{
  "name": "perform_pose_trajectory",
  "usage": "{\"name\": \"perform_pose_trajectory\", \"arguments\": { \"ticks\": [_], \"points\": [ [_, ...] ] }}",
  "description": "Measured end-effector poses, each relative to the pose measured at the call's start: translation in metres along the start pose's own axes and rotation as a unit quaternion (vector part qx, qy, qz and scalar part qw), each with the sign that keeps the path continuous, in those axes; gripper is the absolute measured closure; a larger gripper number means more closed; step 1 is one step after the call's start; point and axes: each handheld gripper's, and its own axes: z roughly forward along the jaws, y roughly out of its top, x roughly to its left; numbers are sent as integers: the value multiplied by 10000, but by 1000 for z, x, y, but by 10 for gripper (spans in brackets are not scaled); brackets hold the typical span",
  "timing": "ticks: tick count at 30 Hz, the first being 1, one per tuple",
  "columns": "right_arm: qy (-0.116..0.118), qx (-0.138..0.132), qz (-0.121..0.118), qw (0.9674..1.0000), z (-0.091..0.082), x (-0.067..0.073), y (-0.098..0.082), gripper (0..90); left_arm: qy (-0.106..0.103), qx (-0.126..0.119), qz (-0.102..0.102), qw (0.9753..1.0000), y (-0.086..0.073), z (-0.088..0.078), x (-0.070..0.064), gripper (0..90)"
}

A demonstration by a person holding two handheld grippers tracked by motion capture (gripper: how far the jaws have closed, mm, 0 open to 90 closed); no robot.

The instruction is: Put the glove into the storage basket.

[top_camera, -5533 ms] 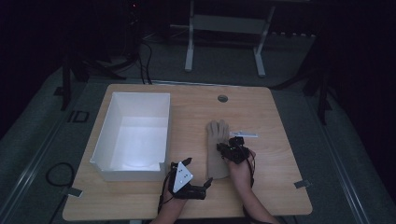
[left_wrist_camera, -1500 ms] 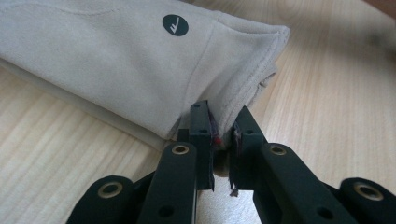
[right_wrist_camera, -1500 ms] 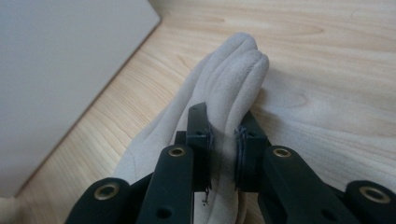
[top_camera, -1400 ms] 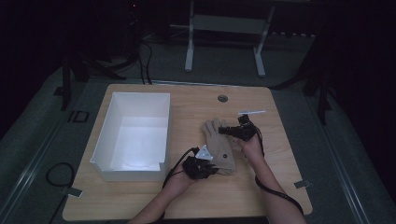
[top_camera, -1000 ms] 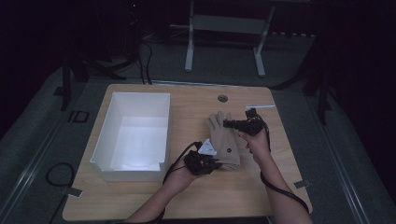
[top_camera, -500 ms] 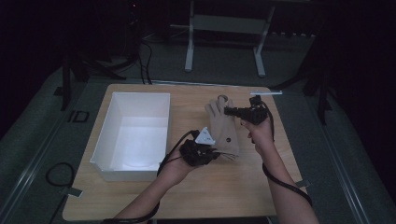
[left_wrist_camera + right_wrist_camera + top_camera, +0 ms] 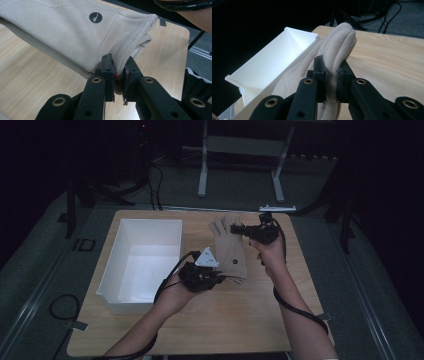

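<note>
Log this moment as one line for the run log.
left gripper: shut on glove cuff | right gripper: shut on glove fingers | glove: held above table | white box: beside glove

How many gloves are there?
1 that shows: a beige glove, held up over the table beside the white box, its cuff in the left tongs, its fingers in the right tongs. A second could hide beneath.

You see a beige, soft, matt fleece cloth glove [image 7: 75, 32], a pale, smooth wood-grain bench [image 7: 240, 320], and a white, smooth, matt plastic rectangular bin [image 7: 145, 227].
</note>
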Motion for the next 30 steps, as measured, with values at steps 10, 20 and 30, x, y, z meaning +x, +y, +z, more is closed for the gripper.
{"name": "perform_pose_trajectory", "arguments": {
  "ticks": [10, 20, 30],
  "points": [
    [167, -15, -128, 9998, 20, 23, 23, 815, 250, -56, -93, 9996, -8, -29, 14, 823],
    [334, 27, -261, 9991, 45, 47, 40, 814, 516, -145, -131, 9985, -22, -59, 24, 824],
    [427, 145, -422, 9981, 77, 73, 48, 814, 751, -138, -329, 9965, -46, -88, 37, 824]
  ]
}}
